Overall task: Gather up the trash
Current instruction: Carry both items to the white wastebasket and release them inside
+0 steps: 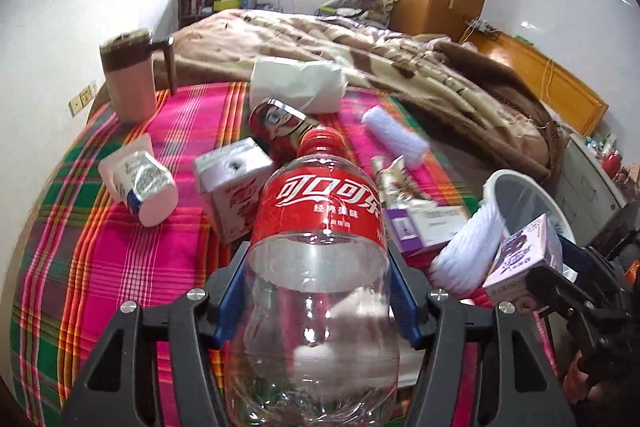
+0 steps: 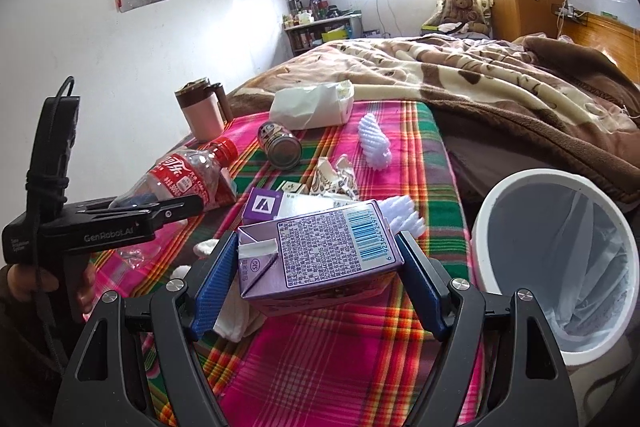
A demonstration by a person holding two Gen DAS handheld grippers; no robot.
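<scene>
L gripper [image 1: 318, 291] jaws clamp empty Coke bottle [image 1: 320, 227], frame centre; R gripper [image 2: 318, 279] jaws grip purple drink carton [image 2: 320, 251], white bin [image 2: 560, 259] at right.

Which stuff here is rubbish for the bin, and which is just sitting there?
Rubbish job: cola bottle in left gripper; purple carton in right gripper; drink can; white bin.
Just there: pink mug; teddy bear; brown blanket.
</scene>
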